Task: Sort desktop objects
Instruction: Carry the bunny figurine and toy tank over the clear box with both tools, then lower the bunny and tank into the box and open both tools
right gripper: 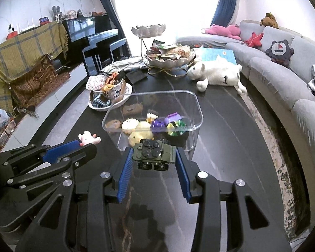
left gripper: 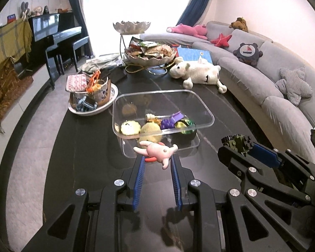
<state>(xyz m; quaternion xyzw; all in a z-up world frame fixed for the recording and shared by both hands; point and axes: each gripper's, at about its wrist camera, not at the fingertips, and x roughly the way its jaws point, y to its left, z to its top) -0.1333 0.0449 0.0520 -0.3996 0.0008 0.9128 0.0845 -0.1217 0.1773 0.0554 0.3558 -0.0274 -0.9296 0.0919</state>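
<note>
My left gripper (left gripper: 157, 157) is shut on a pink rabbit figure (left gripper: 157, 150) and holds it above the dark table, just short of the clear plastic bin (left gripper: 208, 113). My right gripper (right gripper: 154, 156) is shut on a green toy brick truck (right gripper: 153, 154), also just in front of the bin (right gripper: 197, 105). The bin holds several small toys: yellow plush ones, a purple brick piece and a green-yellow ball. Each gripper shows in the other's view: the right one (left gripper: 247, 149) with the truck, the left one (right gripper: 82, 145) with the rabbit.
A white plate with a patterned bowl of odds and ends (left gripper: 90, 92) stands left of the bin. A two-tier metal snack stand (left gripper: 145, 52) and a white plush sheep (left gripper: 197, 71) lie behind it. A grey sofa (left gripper: 262, 79) curves along the right; a black piano (left gripper: 56, 35) stands at left.
</note>
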